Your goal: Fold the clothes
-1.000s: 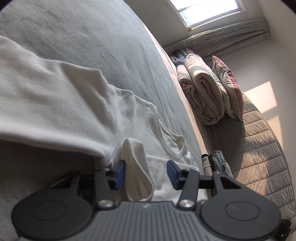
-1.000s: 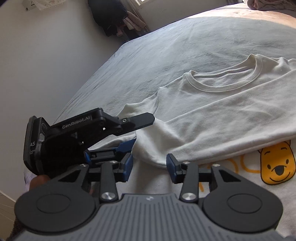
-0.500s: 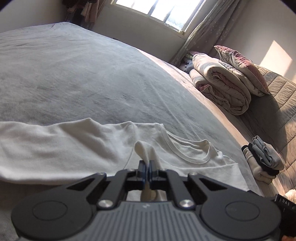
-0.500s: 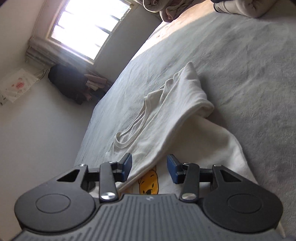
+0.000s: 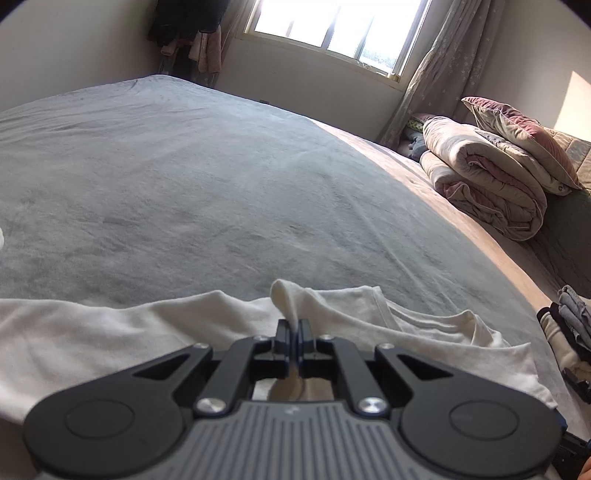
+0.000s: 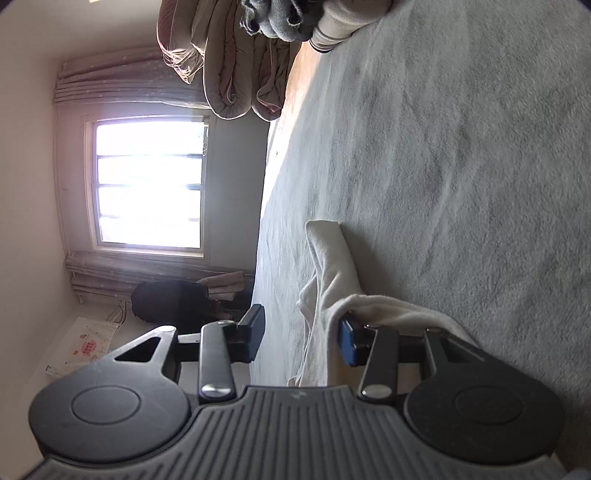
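Note:
A cream long-sleeved shirt lies spread on the grey bed cover. My left gripper is shut on a pinched fold of the shirt's sleeve, near the neckline. In the right wrist view the camera is rolled sideways. My right gripper is open at the shirt's edge. Cloth drapes over its right finger and lies between the jaws.
Rolled quilts and a pillow lie at the bed's right side. A small stack of folded clothes sits at the right edge and shows in the right wrist view. A window and hanging dark clothes are behind.
My left gripper closed on the sleeve fold and levelled out towards the window. My right gripper stayed open, rolled sideways and moved to the shirt's edge.

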The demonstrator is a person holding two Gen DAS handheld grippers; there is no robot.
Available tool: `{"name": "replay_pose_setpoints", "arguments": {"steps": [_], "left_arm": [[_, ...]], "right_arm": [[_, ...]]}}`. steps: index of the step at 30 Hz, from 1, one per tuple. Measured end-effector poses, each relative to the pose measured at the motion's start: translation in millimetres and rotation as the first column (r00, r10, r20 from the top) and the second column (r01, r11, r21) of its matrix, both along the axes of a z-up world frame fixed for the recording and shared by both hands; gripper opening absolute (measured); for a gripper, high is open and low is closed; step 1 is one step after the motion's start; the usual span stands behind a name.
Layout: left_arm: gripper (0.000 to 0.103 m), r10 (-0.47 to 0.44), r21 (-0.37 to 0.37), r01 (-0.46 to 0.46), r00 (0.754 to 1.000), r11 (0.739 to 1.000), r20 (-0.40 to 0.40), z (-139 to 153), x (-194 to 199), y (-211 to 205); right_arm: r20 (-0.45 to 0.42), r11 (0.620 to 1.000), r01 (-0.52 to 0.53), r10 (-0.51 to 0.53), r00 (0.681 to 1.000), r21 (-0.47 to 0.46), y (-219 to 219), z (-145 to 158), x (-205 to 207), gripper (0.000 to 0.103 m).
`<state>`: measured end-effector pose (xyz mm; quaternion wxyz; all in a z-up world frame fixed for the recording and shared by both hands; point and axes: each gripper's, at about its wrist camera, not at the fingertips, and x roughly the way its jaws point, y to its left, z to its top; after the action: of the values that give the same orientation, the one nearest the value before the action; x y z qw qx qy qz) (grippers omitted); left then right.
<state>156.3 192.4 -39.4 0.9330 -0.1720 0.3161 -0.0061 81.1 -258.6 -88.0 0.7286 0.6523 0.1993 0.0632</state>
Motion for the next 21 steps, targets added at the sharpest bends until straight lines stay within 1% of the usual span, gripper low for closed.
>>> {"name": "replay_pose_setpoints", "arguments": {"steps": [1, 2, 3, 5, 8, 13, 17, 21], "left_arm": [[0.004, 0.000, -0.023, 0.000, 1.000, 1.000, -0.010, -3, 0, 2], [0.004, 0.000, -0.047, -0.001, 1.000, 0.999, -0.020, -7, 1, 4], [0.004, 0.000, -0.070, -0.002, 1.000, 0.998, -0.029, -10, 1, 6], [0.004, -0.003, -0.098, -0.001, 0.999, 0.995, -0.042, -14, 2, 7], [0.004, -0.009, -0.124, 0.002, 0.998, 0.992, -0.056, -16, 5, 7], [0.004, -0.018, -0.163, 0.005, 0.997, 0.987, -0.078, -20, 8, 6], [0.004, 0.002, -0.127, -0.012, 0.997, 0.992, -0.076, -19, 6, 7], [0.004, 0.019, -0.096, -0.027, 0.997, 0.995, -0.079, -15, 6, 8]], "right_arm": [[-0.012, 0.999, 0.013, -0.013, 1.000, -0.039, -2, 2, -1, 0.029], [-0.025, 0.997, 0.021, -0.023, 0.999, -0.081, -4, 4, -2, 0.015], [-0.035, 0.992, 0.023, -0.027, 0.999, -0.122, -4, 5, -1, 0.010], [-0.046, 0.978, 0.031, -0.041, 0.998, -0.204, -3, 8, -1, 0.009], [-0.036, 0.971, 0.048, -0.058, 0.998, -0.234, -6, 6, -2, 0.009], [-0.051, 0.960, 0.023, -0.039, 0.998, -0.280, -6, 1, -2, 0.008], [-0.080, 0.943, -0.016, -0.012, 0.997, -0.333, -3, 0, 0, 0.009], [-0.049, 0.905, -0.053, 0.036, 0.998, -0.422, 4, 15, -3, 0.009]]}}
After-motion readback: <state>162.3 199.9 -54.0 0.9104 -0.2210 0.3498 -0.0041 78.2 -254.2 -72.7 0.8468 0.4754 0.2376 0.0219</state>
